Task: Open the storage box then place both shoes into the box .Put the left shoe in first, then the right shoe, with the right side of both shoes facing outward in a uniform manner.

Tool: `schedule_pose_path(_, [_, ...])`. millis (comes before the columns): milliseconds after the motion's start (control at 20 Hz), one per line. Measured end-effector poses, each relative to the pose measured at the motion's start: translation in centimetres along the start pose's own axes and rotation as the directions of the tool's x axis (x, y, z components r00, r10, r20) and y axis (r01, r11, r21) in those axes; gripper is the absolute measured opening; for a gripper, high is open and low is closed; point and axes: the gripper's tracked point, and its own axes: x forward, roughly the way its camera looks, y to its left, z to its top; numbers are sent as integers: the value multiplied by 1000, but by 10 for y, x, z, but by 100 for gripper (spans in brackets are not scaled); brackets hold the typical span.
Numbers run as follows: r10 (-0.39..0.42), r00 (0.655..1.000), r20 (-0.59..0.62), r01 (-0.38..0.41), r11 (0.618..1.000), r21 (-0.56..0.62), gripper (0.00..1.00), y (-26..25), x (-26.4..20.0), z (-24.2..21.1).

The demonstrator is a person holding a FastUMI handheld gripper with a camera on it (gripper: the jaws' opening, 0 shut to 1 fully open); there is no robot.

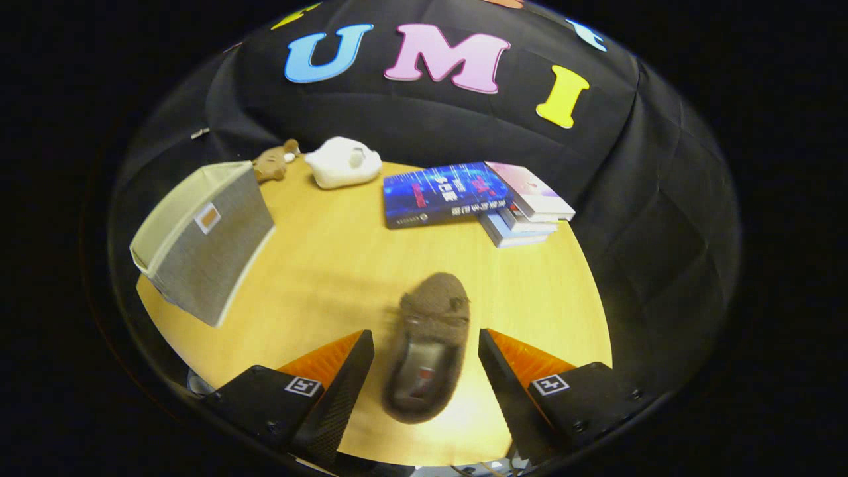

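Observation:
A brown fuzzy shoe (429, 338) lies on the round wooden table (318, 265), its toe pointing away from me and its opening near me. It sits between my two fingers, which stand wide apart on either side without touching it. My gripper (424, 348) is open. The grey fabric storage box (199, 242) stands to the left beyond the fingers, with a small orange tag on its side. Whether its top is open I cannot tell.
At the table's far side lie a stack of books (477, 199), a white plush toy (343, 162) and a small brown teddy (273, 163). The booth's black cloth wall rises behind the table.

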Motion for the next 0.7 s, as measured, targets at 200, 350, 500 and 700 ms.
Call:
schedule_pose_path(200, [-24,998,-63,21,999,-44,97,-18,34,-21])
schedule_pose_path(350, [-33,995,-95,28,998,-55,93,-22,62,-29])
schedule_pose_path(500, [-42,993,-114,40,999,-22,75,-24,84,-31])
schedule_pose_path(700, [-60,988,-142,63,998,17,29,-27,93,-33])
